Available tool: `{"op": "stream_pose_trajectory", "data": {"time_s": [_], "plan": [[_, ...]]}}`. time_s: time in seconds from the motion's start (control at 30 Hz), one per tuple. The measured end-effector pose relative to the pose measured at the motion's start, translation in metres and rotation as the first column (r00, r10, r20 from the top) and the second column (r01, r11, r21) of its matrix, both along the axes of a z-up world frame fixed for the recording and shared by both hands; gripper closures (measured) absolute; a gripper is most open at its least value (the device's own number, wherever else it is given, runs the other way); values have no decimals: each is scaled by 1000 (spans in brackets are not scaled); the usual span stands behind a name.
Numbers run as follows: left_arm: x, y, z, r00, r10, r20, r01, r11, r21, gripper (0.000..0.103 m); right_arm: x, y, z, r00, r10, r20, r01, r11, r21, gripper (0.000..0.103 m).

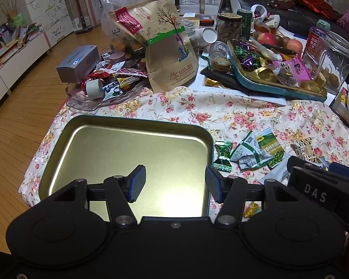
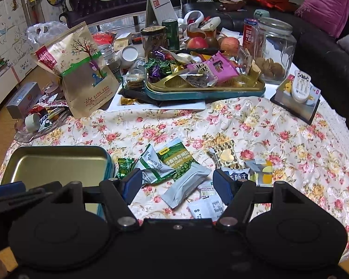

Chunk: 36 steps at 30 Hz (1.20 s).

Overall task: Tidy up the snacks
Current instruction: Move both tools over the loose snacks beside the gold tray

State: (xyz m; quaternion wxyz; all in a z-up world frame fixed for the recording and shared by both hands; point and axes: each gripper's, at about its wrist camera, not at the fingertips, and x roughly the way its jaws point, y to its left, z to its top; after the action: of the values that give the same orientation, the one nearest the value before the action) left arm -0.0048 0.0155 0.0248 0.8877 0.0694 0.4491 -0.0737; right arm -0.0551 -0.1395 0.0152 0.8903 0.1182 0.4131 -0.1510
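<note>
An empty gold tin tray (image 1: 81, 139) with a teal rim lies on the floral cloth. My left gripper (image 1: 175, 176) hangs open over its right half with nothing between the fingers. Right of the tray lie loose snack packets: a green candy (image 2: 124, 167), a green garlic-pea packet (image 2: 176, 160), a white-and-green packet (image 2: 151, 167) and a plain silver packet (image 2: 186, 186). My right gripper (image 2: 177, 183) stands open above them. The silver packet lies on the cloth between its pads, which do not press on it. A gold heart-patterned packet (image 2: 225, 154) lies farther right.
A teal tin (image 2: 204, 90) full of sweets, a brown paper bag (image 2: 86, 74), glass jars (image 2: 276, 51), fruit and a green can (image 2: 172, 34) crowd the far side. A glass dish (image 1: 100, 100) of wrappers sits at the left edge; a remote (image 2: 300, 86) at the right.
</note>
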Motion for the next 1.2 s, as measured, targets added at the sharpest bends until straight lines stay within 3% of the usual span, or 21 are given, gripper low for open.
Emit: {"op": "stream_pose_trajectory", "data": {"time_s": [0.37,0.7,1.2], "plan": [[2,-3,-10,999,-1,-54,4,999,54,46,1,0,-6,999,0,-43,2,999,51,32],[8,-3,-34,976,7,-217,12,996,85,46,3,0,-15,993,29,-117,-15,993,113,32],[10,-8,-36,965,-6,-261,27,997,78,46,0,-16,-26,981,-9,-192,42,985,168,32]]}}
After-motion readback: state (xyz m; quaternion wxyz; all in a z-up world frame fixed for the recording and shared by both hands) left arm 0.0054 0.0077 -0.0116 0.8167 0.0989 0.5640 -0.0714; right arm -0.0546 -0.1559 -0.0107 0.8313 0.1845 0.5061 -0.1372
